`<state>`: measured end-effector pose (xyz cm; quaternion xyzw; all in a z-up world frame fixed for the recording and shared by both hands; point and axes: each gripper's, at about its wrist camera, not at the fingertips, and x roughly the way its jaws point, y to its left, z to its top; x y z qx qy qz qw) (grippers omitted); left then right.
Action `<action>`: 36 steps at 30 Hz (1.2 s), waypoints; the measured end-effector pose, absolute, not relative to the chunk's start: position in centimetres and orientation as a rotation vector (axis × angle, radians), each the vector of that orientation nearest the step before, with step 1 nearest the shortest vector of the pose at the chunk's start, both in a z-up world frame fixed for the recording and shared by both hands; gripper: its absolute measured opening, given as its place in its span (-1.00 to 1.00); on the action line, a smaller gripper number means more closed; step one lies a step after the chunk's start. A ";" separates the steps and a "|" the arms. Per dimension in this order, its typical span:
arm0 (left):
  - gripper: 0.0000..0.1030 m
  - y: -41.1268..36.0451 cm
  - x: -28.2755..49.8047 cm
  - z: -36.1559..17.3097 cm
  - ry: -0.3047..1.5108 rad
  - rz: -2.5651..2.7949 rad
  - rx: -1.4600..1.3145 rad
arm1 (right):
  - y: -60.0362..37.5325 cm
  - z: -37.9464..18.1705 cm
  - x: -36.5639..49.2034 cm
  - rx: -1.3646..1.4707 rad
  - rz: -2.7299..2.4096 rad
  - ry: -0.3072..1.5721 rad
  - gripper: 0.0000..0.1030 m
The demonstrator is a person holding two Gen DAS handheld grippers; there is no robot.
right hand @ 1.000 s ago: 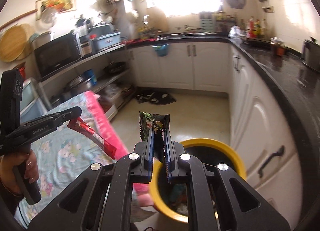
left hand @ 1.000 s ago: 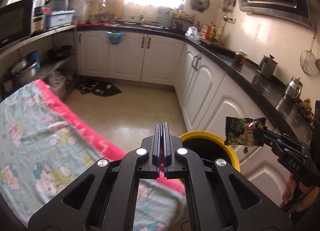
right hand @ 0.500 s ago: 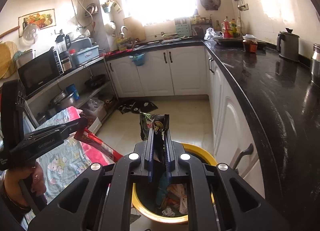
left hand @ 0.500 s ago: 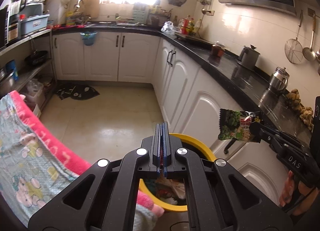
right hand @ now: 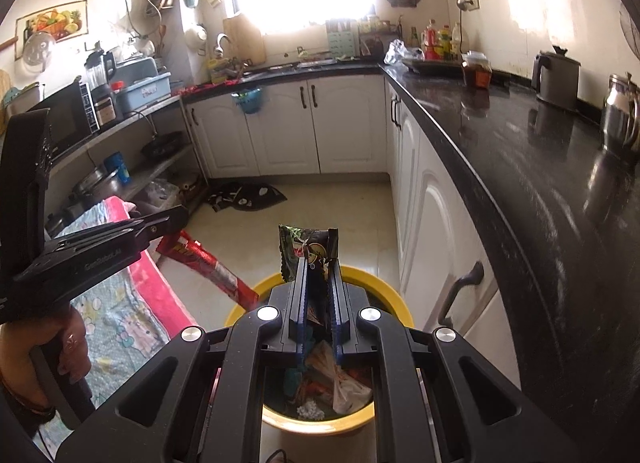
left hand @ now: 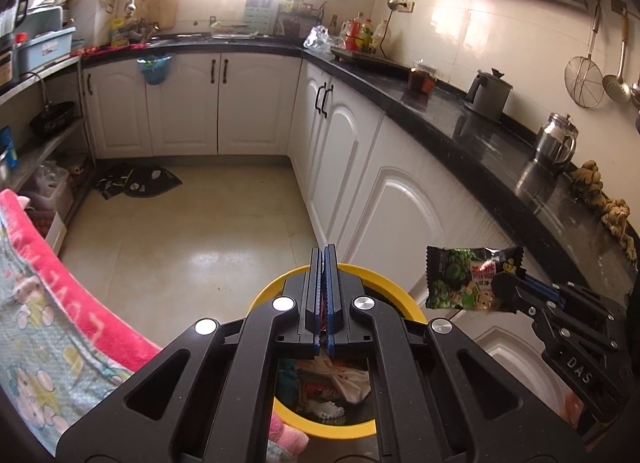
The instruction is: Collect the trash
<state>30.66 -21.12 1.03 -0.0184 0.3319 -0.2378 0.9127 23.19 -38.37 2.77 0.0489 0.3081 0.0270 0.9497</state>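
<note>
Both grippers moved over yellow bin (right hand: 394,305) rim; fingers clamp red wrapper (right hand: 208,265), green packet (left hand: 468,283).

I see a glossy black stone countertop (right hand: 532,167) over white arched cabinet doors (left hand: 344,151). A grey metal kettle (left hand: 490,94) stands on it, a dark floor mat (left hand: 140,183) lies crumpled on pale tiles.

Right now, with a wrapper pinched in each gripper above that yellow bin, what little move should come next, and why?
Probably open the right gripper and let its green snack packet fall. It hangs by the yellow bin, which already holds trash, while the left gripper holds the red wrapper near the rim.
</note>
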 end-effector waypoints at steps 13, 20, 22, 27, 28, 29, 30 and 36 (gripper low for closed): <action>-1.00 -22.3 33.5 -4.7 0.805 -0.511 -0.046 | -37.8 -3.7 25.1 0.089 0.045 0.795 -0.81; -1.00 -22.2 34.8 -7.6 0.870 -0.496 -0.044 | -38.0 -7.6 26.2 0.102 0.040 0.882 -0.77; -0.80 -22.2 35.1 -8.1 0.885 -0.493 -0.046 | -38.2 -8.2 26.4 0.113 0.037 0.887 -0.70; -0.19 -21.2 35.1 -8.3 0.902 -0.480 -0.066 | -38.2 -8.5 26.4 0.132 0.031 0.894 -0.19; -0.09 -20.7 35.0 -8.0 0.899 -0.472 -0.069 | -38.1 -8.4 26.2 0.130 0.029 0.891 -0.18; -0.04 -20.3 34.7 -7.7 0.895 -0.465 -0.071 | -37.9 -8.1 26.1 0.124 0.027 0.886 -0.14; 0.06 -19.8 34.5 -7.3 0.886 -0.456 -0.073 | -37.7 -7.7 25.8 0.121 0.026 0.876 -0.06; 0.63 -15.3 30.9 -3.5 0.791 -0.387 -0.086 | -36.0 -4.3 23.6 0.112 0.037 0.774 0.28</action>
